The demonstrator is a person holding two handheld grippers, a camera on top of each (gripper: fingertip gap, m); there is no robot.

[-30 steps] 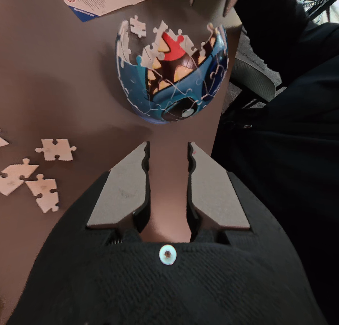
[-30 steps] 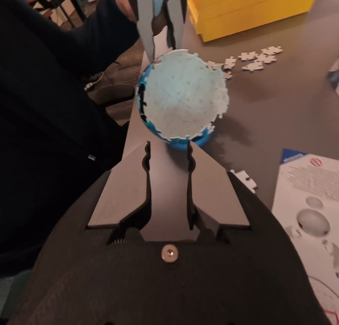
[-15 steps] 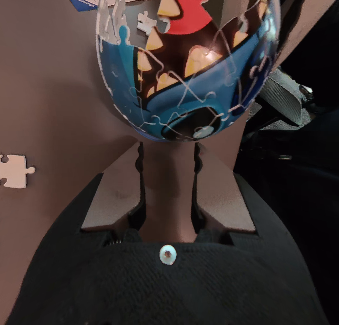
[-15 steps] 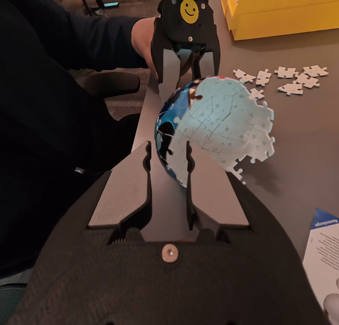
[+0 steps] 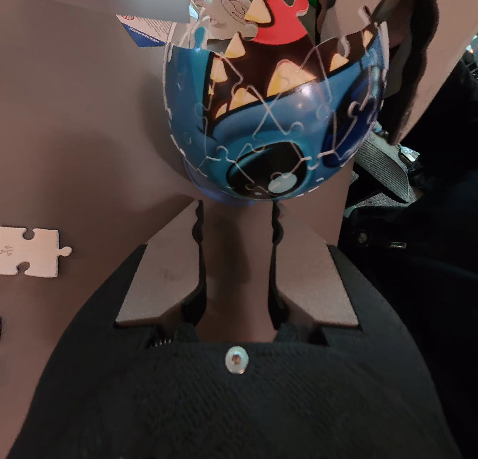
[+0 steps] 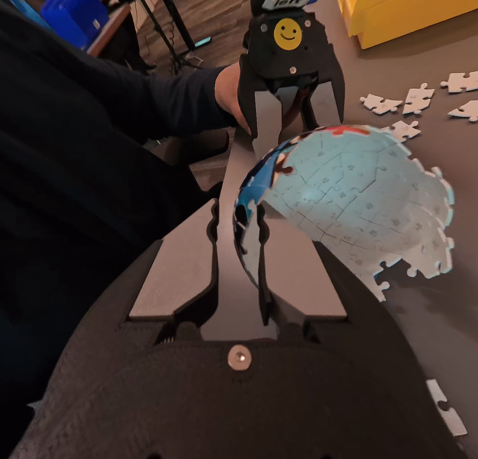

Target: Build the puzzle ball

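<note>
The half-built puzzle ball [image 5: 271, 115] is an open blue bowl with a toothed mouth and a red piece on its rim. It sits on a blue stand on the brown table [image 5: 77, 136]. My left gripper [image 5: 236, 208] is open and empty, its tips just short of the ball's base. In the right wrist view the ball's pale inside [image 6: 362, 200] faces me. My right gripper [image 6: 238, 211] is open with the ball's wall between its jaws, one finger inside and one outside. The left gripper [image 6: 294, 133] shows beyond the ball, open.
Loose pale pieces lie left of the left gripper [image 5: 28, 252], beyond the ball [image 6: 382, 104] and by the right gripper [image 6: 447, 418]. An instruction leaflet [image 5: 150, 29] and a yellow bin [image 6: 413, 11] sit at the back. The table edge [image 6: 227, 174] and a person in dark clothes are close by.
Both grippers moved in towards the ball. The left jaws widened a little and now sit at its base. The right jaws now straddle the ball's wall.
</note>
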